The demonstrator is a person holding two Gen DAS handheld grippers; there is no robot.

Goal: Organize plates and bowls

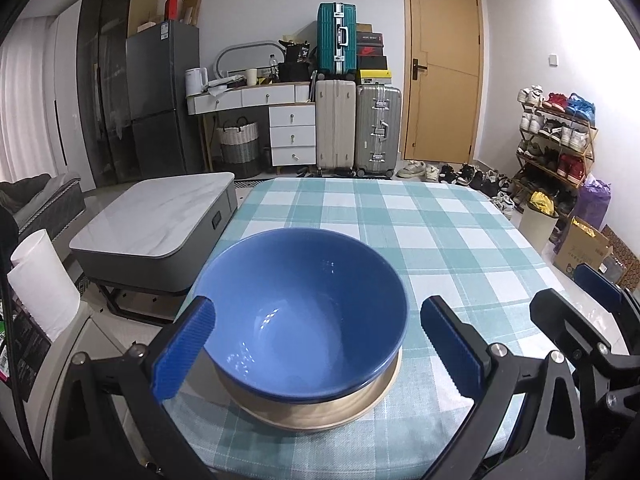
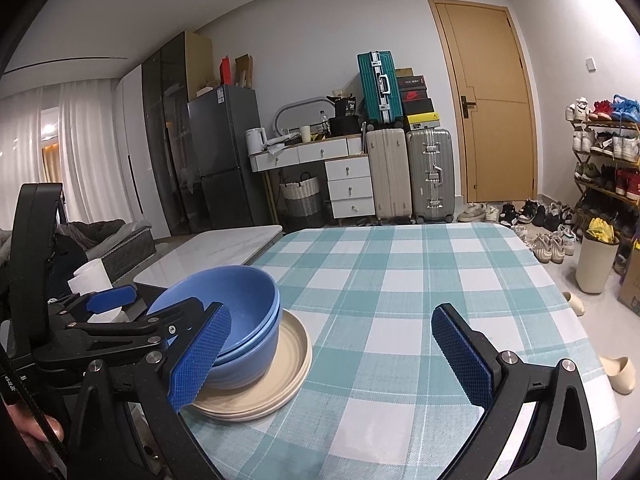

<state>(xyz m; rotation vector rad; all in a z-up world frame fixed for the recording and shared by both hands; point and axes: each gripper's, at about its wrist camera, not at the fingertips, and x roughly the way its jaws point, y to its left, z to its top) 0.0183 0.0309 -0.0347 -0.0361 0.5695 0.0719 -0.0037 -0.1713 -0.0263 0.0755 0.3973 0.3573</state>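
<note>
While I hold both off, step: blue bowls nested on cream plates, 9 o'clock.
Left claw: spread, straddling the stack.
Right claw: spread, empty.
Next: I judge withdrawal.

Bright even indoor light, sharp focus, fisheye-bent vignetted edges.

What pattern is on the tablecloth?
The tablecloth is a teal-and-white check. The right wrist view shows it best.
</note>
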